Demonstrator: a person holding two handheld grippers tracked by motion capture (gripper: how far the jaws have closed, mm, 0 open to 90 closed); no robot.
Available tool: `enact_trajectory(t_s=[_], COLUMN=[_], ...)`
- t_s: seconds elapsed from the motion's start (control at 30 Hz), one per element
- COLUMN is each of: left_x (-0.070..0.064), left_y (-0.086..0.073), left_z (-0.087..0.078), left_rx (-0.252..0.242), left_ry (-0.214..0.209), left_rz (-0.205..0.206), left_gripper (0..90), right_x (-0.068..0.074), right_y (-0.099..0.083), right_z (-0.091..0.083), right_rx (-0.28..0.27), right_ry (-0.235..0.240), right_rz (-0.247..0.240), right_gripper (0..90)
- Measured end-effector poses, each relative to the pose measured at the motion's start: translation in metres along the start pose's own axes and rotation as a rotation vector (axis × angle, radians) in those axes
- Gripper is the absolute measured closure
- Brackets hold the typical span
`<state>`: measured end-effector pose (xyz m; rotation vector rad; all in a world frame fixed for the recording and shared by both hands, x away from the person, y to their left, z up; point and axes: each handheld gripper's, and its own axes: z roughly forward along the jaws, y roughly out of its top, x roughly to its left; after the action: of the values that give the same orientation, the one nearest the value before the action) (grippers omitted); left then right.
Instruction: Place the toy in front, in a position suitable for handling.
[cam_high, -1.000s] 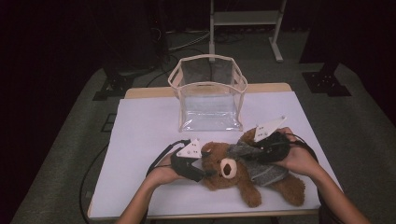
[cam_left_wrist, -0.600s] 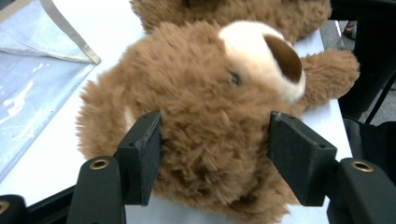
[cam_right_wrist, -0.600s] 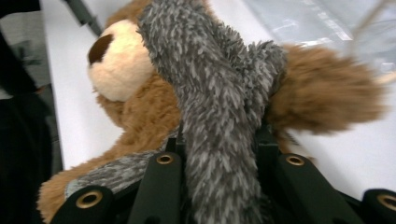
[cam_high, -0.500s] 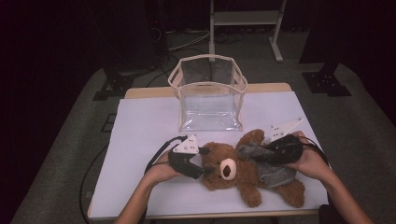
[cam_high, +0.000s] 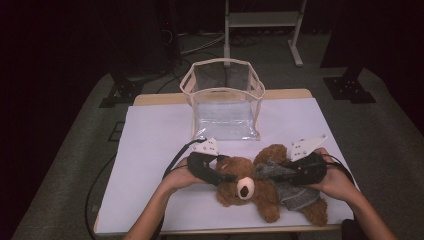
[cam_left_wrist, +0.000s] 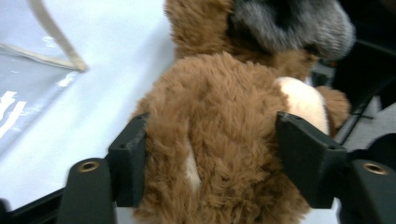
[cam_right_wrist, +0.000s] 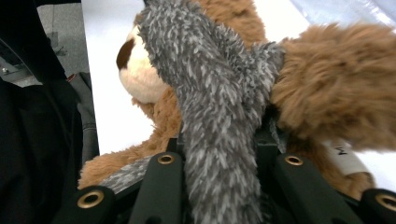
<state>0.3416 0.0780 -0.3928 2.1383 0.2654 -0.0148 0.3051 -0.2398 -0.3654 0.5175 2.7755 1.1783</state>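
A brown teddy bear (cam_high: 248, 189) lies on its back near the table's front edge, wearing a grey knitted garment (cam_high: 295, 194). My left gripper (cam_high: 226, 176) comes in from the left, and its jaws press into the fur on both sides of the bear's head (cam_left_wrist: 219, 107). My right gripper (cam_high: 274, 172) reaches in from the right and is shut on a fold of the grey garment (cam_right_wrist: 210, 93), which stretches up over the bear's chest. The bear's cream muzzle (cam_right_wrist: 140, 79) shows beyond it.
A clear plastic bag with a beige rim (cam_high: 222, 85) stands open behind the bear at mid-table. The white table cover (cam_high: 150, 150) is bare to the left. Cables (cam_high: 172, 162) trail from both grippers. A metal stand (cam_high: 262, 20) is on the floor beyond.
My right hand has shifted right and toward the table's front, drawing the grey garment with it. The left gripper stayed at the bear's head.
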Motion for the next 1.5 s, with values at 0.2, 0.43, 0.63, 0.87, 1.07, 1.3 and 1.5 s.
enact_trajectory(t_s=[0.2,0.43,0.63,0.87,1.07,1.3,1.5], left_x=[-0.005,-0.005,-0.004,0.001,0.005,0.004,0.01], left_y=[0.0,-0.001,0.0,0.001,0.0,0.011,0.03], left_z=[0.0,-0.001,0.005,0.012,0.019,0.01,-0.004], left_rx=[0.024,0.025,0.027,0.029,0.047,0.065,0.115], left_ry=[-0.003,-0.005,-0.028,-0.06,-0.11,-0.018,0.053], left_rz=[0.024,0.018,-0.016,-0.053,-0.076,0.016,0.091], left_gripper=[32.4,28.4,16.7,11.5,15.7,46.5,47.7], right_x=[-0.012,-0.026,-0.014,-0.004,-0.003,-0.007,-0.015], right_y=[0.002,0.0,-0.003,-0.008,-0.009,-0.008,0.008], right_z=[-0.026,-0.018,-0.004,-0.003,-0.002,-0.007,-0.005], right_rx=[-0.037,-0.01,0.013,0.007,0.004,-0.032,-0.081], right_ry=[-0.078,-0.068,-0.028,-0.032,-0.028,-0.047,-0.053], right_rz=[0.013,0.048,0.021,0.001,-0.001,0.024,0.027], right_gripper=[70.9,71.3,72.4,72.8,72.8,72.1,72.1])
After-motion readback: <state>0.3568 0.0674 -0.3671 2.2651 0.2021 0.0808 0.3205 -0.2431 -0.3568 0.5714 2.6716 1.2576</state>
